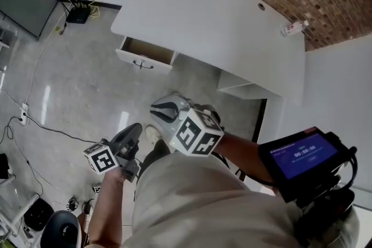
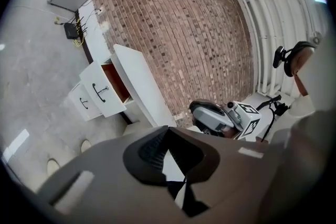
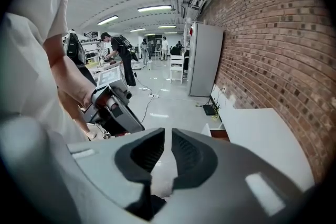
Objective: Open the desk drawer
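The white desk stands against a brick wall, and its top drawer is pulled out, showing a brown inside and a dark handle. In the left gripper view the open drawer juts out above a closed lower one. My left gripper hangs well back from the desk, over the floor, jaws shut and empty. My right gripper is beside it, also away from the drawer. Only a thin slit shows between its pads, with nothing between them.
A router and cables lie on the floor left of the desk. A white bottle lies on the desk's far right. A device with a blue screen sits at my right side. People work far across the room.
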Tool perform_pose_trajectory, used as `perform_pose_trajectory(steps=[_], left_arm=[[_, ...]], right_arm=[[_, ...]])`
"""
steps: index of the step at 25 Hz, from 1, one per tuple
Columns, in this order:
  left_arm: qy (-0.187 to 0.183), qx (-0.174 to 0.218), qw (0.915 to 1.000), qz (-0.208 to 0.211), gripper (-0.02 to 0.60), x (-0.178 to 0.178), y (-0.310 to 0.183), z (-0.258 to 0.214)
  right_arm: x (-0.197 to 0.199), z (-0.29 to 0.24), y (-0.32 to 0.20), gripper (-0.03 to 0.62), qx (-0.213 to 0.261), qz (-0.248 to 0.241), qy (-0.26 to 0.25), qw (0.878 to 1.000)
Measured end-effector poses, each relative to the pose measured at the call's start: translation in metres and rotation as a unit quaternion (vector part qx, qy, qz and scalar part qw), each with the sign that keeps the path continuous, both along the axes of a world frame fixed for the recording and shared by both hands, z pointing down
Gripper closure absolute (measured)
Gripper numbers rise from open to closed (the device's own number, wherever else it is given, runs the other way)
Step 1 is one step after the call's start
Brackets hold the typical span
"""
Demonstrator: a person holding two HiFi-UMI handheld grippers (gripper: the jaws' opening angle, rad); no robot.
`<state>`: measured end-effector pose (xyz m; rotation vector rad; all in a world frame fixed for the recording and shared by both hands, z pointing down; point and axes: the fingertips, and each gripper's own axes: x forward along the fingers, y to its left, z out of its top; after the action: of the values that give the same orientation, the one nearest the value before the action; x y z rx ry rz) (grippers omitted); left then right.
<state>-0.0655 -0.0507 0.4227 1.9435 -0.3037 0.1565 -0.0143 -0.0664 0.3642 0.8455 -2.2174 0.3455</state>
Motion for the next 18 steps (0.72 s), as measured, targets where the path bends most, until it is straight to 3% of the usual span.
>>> perform_pose_trajectory(steps=[5,13,18], left_arm=[[0.010,0.023,0.9997,0.003,0.578,0.001,0.030,-0.023],[0.012,0.027,0.9996,0.001,0.578,-0.001,0.034,-0.030],[0.043,0.037,0.9984,-0.004,0.578,-0.005,0.043,-0.029]], right_arm=[[-0.007,-0.019,0.033,0.548,0.021,0.000,0.000,1.000],[-0.019,-0.028,0.036,0.553,0.035,-0.004,0.001,0.999],[-0.023,-0.032,0.045,0.553,0.041,-0.008,0.003,0.999]])
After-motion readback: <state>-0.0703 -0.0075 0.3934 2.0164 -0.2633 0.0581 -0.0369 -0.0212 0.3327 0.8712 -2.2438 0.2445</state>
